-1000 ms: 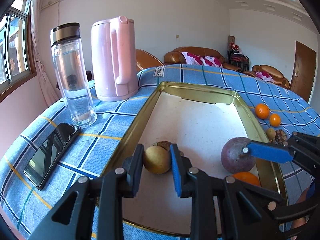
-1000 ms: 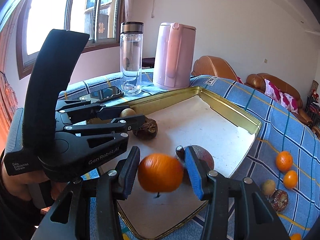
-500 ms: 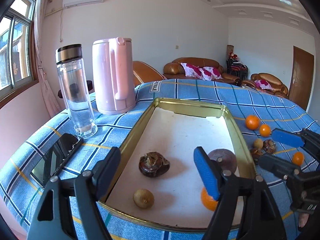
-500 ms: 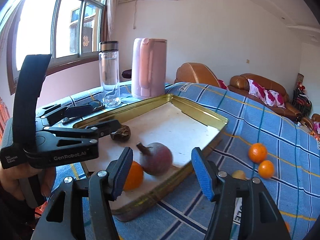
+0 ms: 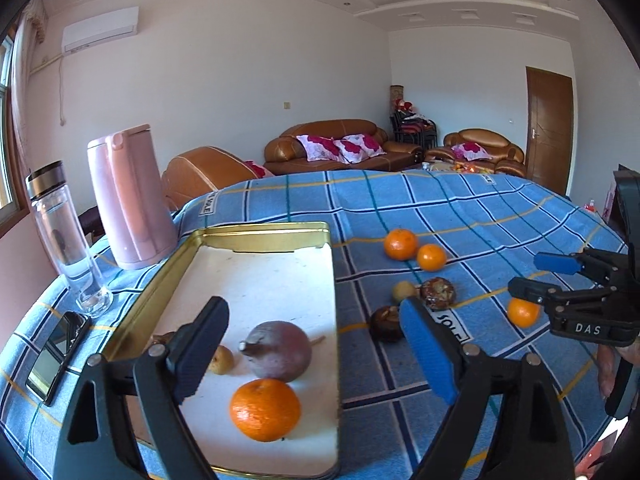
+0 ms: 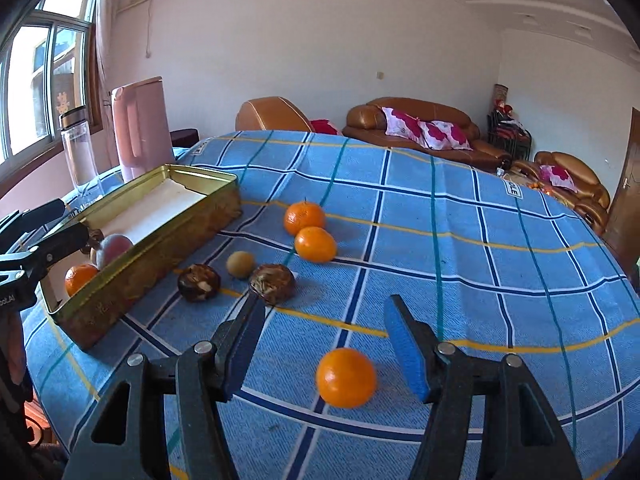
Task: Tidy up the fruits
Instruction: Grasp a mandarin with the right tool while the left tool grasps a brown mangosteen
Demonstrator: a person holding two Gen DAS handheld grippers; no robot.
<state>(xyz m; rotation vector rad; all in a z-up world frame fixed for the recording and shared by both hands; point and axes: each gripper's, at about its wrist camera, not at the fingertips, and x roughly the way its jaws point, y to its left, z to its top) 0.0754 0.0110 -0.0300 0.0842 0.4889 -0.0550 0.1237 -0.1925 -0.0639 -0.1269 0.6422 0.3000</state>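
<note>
**A:** What surface and room are shown?

**B:** A desk (image 6: 460,216) covered by a blue checked cloth is seen in a pale-walled living room, with brown sofas (image 5: 332,146) along the far wall, a window at the left and a wooden door (image 5: 549,128) at the right. A pink kettle (image 5: 130,196), a clear bottle (image 5: 60,236) and a phone (image 5: 58,354) are placed at the desk's left edge.

**A:** Where is the fruit?

**B:** A gold tin tray (image 5: 264,232) is laid with its long axis running away from the left camera. An orange (image 5: 265,409), a purple fruit (image 5: 279,350) with its stem pointed left, and a small yellow fruit (image 5: 221,365) are held in its near end. Two oranges (image 6: 310,230), touching, two brown fruits (image 6: 236,280) and a small yellow one are scattered on the cloth beside the tray.

**A:** And the hand-held grippers?

**B:** The left hand-held gripper (image 5: 316,350) has just been opening and is spread wide above the tray's near corner, nothing pinched. The right hand-held gripper (image 6: 324,344) is spread too; a lone orange (image 6: 346,377) is framed between its fingers, untouched.
</note>
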